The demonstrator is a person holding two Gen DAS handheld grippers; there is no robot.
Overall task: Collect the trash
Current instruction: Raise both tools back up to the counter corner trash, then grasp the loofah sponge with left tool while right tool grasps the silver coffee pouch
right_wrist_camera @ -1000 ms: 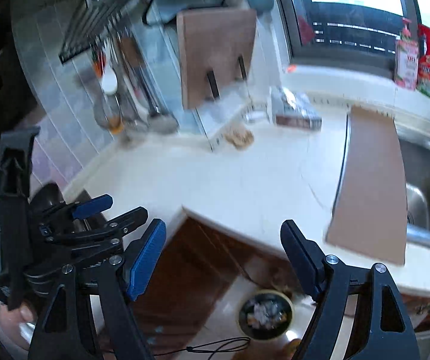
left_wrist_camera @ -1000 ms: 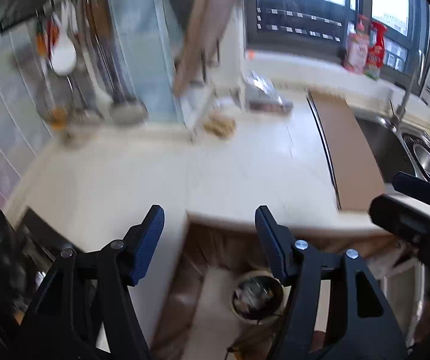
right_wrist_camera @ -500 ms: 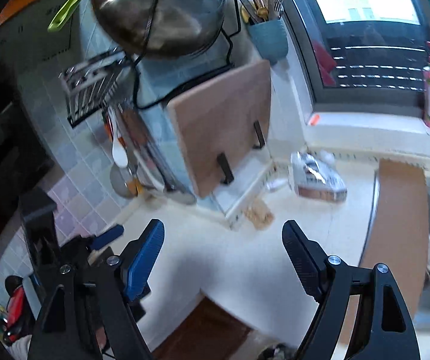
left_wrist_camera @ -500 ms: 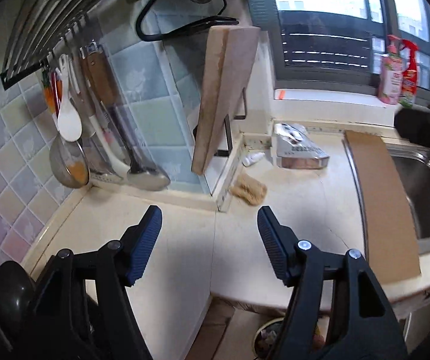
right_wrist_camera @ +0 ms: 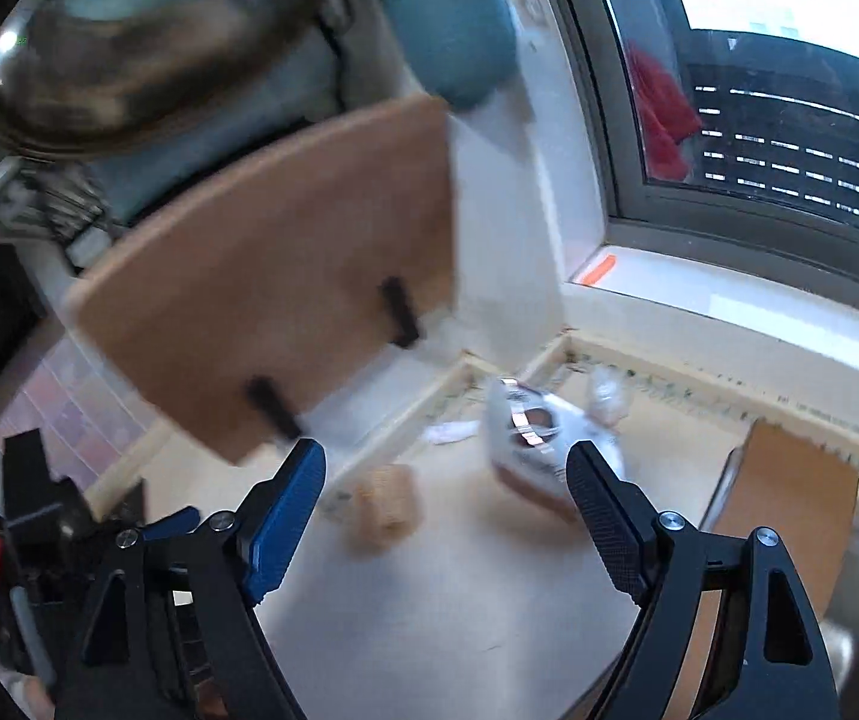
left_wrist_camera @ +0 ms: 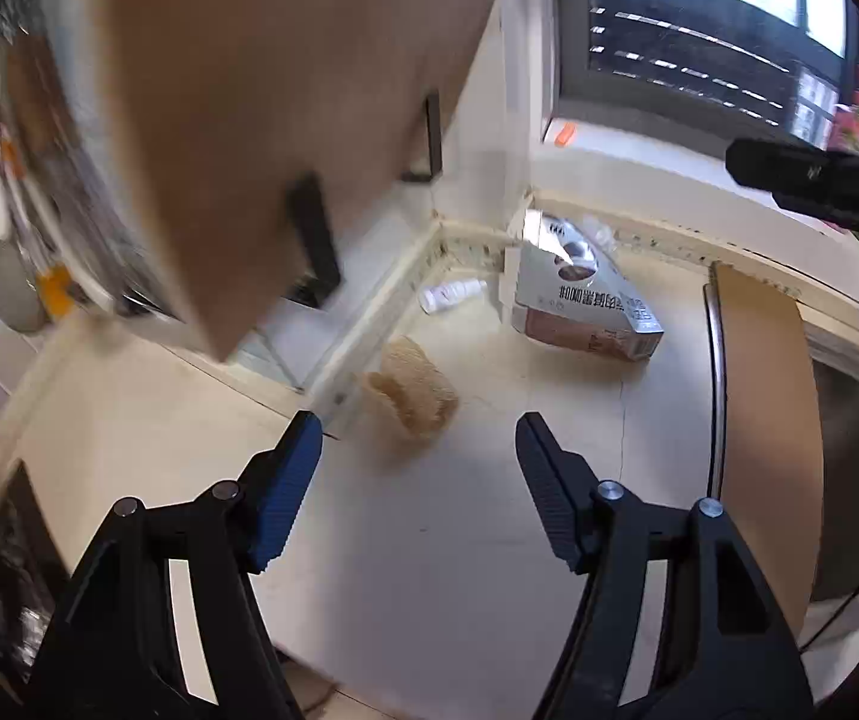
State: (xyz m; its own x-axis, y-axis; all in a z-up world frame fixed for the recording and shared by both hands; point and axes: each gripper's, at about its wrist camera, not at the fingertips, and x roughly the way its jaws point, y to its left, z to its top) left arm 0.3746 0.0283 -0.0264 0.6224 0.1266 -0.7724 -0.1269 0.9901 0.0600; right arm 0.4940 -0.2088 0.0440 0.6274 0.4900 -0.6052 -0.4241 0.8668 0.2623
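A tan crumpled wrapper (left_wrist_camera: 413, 395) lies on the cream counter (left_wrist_camera: 441, 540), just beyond my open, empty left gripper (left_wrist_camera: 417, 450). A silver-and-brown carton (left_wrist_camera: 582, 306) lies on its side in the corner, with a small white bottle (left_wrist_camera: 450, 295) to its left. In the right wrist view my right gripper (right_wrist_camera: 444, 480) is open and empty above the counter; the wrapper (right_wrist_camera: 387, 501) and carton (right_wrist_camera: 534, 441) sit between and beyond its fingers, blurred. A clear crumpled bag (right_wrist_camera: 606, 393) lies behind the carton.
A wooden cutting board (left_wrist_camera: 261, 120) stands in a rack at the left. A brown board (left_wrist_camera: 759, 420) lies beside the steel sink (left_wrist_camera: 849, 468) at right. Utensils hang on the tiled wall (left_wrist_camera: 21, 192). A window (right_wrist_camera: 759, 120) is behind the corner.
Both grippers have risen from the counter's front edge and moved in toward the corner; the wrapper and carton are now much closer. The floor bin has left view.
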